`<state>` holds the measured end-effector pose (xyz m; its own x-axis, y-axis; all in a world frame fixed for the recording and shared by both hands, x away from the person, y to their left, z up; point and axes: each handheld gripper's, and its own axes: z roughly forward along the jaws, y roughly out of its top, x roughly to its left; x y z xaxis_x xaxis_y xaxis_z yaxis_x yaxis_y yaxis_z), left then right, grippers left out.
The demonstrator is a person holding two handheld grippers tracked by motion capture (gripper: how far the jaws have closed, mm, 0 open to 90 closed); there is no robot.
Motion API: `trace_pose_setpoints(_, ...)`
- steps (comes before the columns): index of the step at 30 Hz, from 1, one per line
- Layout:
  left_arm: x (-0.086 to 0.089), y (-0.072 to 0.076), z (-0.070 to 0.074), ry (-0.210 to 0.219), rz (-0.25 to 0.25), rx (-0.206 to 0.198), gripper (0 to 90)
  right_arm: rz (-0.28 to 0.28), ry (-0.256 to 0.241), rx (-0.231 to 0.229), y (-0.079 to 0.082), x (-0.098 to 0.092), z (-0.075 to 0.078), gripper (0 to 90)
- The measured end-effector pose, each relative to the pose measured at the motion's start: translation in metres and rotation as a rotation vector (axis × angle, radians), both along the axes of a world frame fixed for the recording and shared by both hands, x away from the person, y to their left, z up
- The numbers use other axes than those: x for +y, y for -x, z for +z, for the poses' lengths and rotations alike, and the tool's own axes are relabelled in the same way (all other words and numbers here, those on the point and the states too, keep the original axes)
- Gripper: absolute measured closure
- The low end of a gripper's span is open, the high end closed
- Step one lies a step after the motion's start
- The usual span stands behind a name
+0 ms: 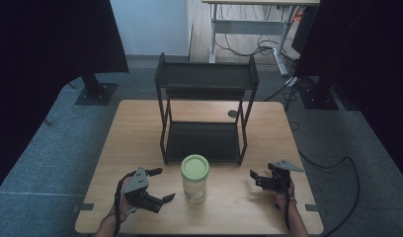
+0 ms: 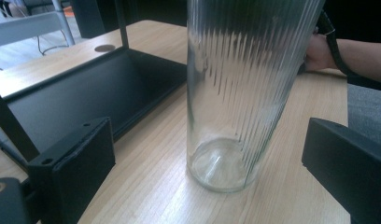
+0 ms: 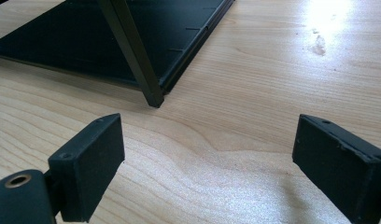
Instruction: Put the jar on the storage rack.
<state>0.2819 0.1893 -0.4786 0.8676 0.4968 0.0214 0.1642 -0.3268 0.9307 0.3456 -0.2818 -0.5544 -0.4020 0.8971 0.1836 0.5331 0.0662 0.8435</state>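
Note:
A ribbed clear glass jar with a pale green lid stands upright near the table's front edge, just in front of a black two-tier rack. My left gripper is open to the jar's left, its jaws pointing at the jar without touching it. In the left gripper view the jar stands close ahead between the spread jaws of the left gripper. My right gripper is open to the jar's right, low over the wood. In the right gripper view the right gripper holds nothing, and a rack leg rises ahead.
The rack's bottom shelf lies flat on the wooden table, with its top shelf above. A round cable hole sits behind the rack at the right. In the left gripper view, the person's other hand shows beyond the jar.

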Motion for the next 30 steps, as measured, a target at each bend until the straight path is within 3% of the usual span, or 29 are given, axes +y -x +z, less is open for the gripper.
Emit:
trace_pose_setpoints(20, -0.020, -0.006, 0.005, -0.003, -0.014, -0.008, 2.3, -0.003, 0.000, -0.003, 0.000, 0.000, 0.000, 9.1)
trace_pose_setpoints(30, -0.029, -0.013, 0.001, 0.005, -0.021, -0.006, 2.3, -0.011, 0.006, -0.013, 0.001, 0.000, 0.000, 9.2)
